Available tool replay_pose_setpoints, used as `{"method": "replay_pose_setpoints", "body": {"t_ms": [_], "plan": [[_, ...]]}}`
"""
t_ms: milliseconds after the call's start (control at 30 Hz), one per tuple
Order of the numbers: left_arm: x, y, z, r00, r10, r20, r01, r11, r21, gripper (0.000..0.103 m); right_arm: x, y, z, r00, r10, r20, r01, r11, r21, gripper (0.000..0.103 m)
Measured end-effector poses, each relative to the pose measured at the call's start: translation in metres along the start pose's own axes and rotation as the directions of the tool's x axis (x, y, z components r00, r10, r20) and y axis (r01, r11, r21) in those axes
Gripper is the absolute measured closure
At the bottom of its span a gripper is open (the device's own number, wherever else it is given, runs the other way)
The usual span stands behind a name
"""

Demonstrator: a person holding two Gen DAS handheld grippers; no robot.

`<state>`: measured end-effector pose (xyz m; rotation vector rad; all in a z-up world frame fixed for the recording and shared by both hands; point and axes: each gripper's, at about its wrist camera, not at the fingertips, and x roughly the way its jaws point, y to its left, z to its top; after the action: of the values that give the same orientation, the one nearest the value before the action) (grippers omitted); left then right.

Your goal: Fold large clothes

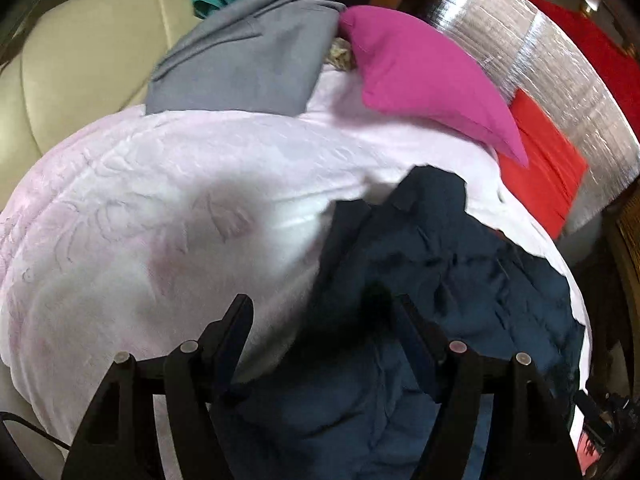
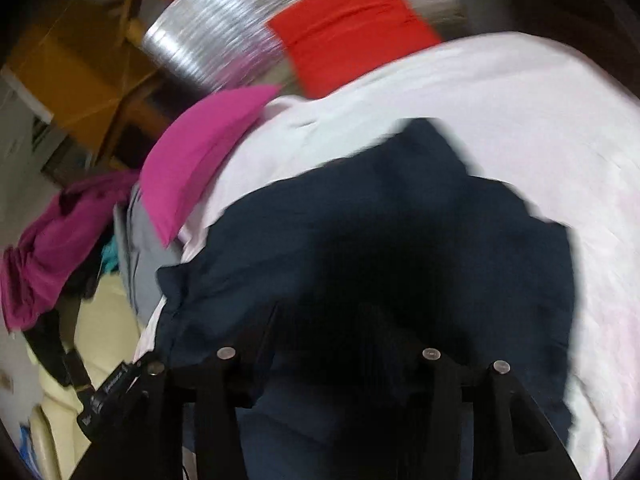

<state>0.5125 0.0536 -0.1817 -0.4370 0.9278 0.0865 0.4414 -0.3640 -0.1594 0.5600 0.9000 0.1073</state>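
Observation:
A dark navy garment (image 1: pixel 440 264) lies crumpled on a pale pink blanket (image 1: pixel 168 216); it also shows in the right wrist view (image 2: pixel 400 216) on the same blanket (image 2: pixel 520 112). My left gripper (image 1: pixel 324 312) is open, its fingers wide apart just over the garment's left edge. My right gripper (image 2: pixel 324 320) hovers over the garment's middle in deep shadow and blur; its fingertips are too dark to make out.
A magenta folded cloth (image 1: pixel 424 80), a grey garment (image 1: pixel 248 60) and a red folded cloth (image 1: pixel 548 164) lie at the blanket's far side. Silver foil surface (image 1: pixel 560 80) lies behind. A cream sofa (image 1: pixel 80 80) is at left. A wooden chair (image 2: pixel 120 60) stands beyond.

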Motion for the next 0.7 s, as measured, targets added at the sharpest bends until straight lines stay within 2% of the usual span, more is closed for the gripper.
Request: {"method": "replay_pose_setpoints", "body": {"t_ms": [100, 200, 300, 400, 500, 600, 700], "plan": [[0.004, -0.002, 0.004, 1.000, 0.016, 0.006, -0.016, 1.000, -0.008, 0.029, 0.024, 0.033, 0.006, 0.999, 0.014, -0.038, -0.017, 0.997, -0.078, 0.055], [0.008, -0.002, 0.008, 1.000, 0.020, 0.012, -0.020, 1.000, -0.011, 0.029, 0.056, 0.058, 0.020, 0.997, -0.011, -0.072, 0.003, 0.993, -0.114, 0.056], [0.005, -0.003, 0.009, 1.000, 0.016, 0.020, -0.016, 1.000, -0.003, 0.029, 0.106, 0.047, 0.036, 0.982, -0.102, -0.156, 0.095, 0.994, -0.054, 0.061], [0.008, -0.006, 0.009, 1.000, -0.002, 0.012, 0.001, 1.000, 0.020, 0.029, 0.132, 0.027, 0.045, 0.970, -0.150, -0.190, 0.150, 0.989, -0.010, 0.062], [0.011, -0.012, 0.008, 1.000, -0.015, 0.003, 0.015, 0.998, 0.065, 0.029, 0.134, 0.012, 0.053, 0.973, -0.141, -0.185, 0.149, 0.988, 0.030, 0.063], [0.013, -0.014, 0.008, 1.000, -0.012, -0.008, 0.013, 0.997, 0.076, 0.029, 0.114, 0.003, 0.056, 0.980, -0.114, -0.166, 0.126, 0.990, 0.064, 0.068], [0.015, -0.011, 0.007, 1.000, -0.012, -0.027, 0.013, 0.998, 0.057, 0.029, 0.071, -0.011, 0.063, 0.996, -0.082, -0.043, 0.086, 0.993, 0.086, 0.065]]}}
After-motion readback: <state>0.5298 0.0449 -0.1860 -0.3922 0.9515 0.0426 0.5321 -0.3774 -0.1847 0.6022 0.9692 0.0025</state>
